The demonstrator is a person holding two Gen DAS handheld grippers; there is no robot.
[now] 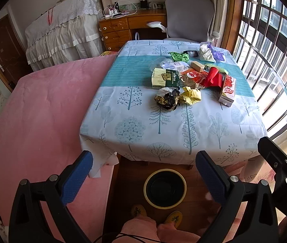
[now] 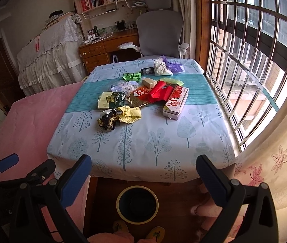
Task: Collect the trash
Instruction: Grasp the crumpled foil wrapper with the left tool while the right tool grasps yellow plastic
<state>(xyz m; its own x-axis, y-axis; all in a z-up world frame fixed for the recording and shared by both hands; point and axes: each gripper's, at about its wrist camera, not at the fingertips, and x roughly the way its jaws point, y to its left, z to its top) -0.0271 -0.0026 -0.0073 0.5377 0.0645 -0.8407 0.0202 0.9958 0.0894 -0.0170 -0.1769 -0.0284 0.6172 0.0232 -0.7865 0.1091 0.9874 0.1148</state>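
Observation:
Trash lies in a heap on the table's tree-print cloth [image 1: 163, 129] [image 2: 143, 141]: a black-gold crumpled wrapper [image 1: 167, 99] [image 2: 108, 119], a yellow wrapper [image 1: 191, 95] [image 2: 130, 114], a green-cream box [image 1: 164, 78] [image 2: 111, 100], a red-white carton [image 1: 227, 91] [image 2: 175, 102], red paper [image 1: 212, 78] [image 2: 158, 92], a green wrapper [image 1: 178, 56] [image 2: 131, 76]. A yellow-rimmed black bin [image 1: 164, 188] [image 2: 137, 204] stands on the floor below the near edge. My left gripper [image 1: 143, 174] and right gripper [image 2: 143, 174] are open and empty, held before the table above the bin.
A pink bed [image 1: 42, 111] lies left of the table. A barred window [image 2: 255, 70] is on the right, a curtain [image 2: 265, 172] at near right. A grey chair [image 1: 190, 18] and wooden desk [image 1: 123, 26] stand behind. My slippered feet [image 1: 157, 214] are by the bin.

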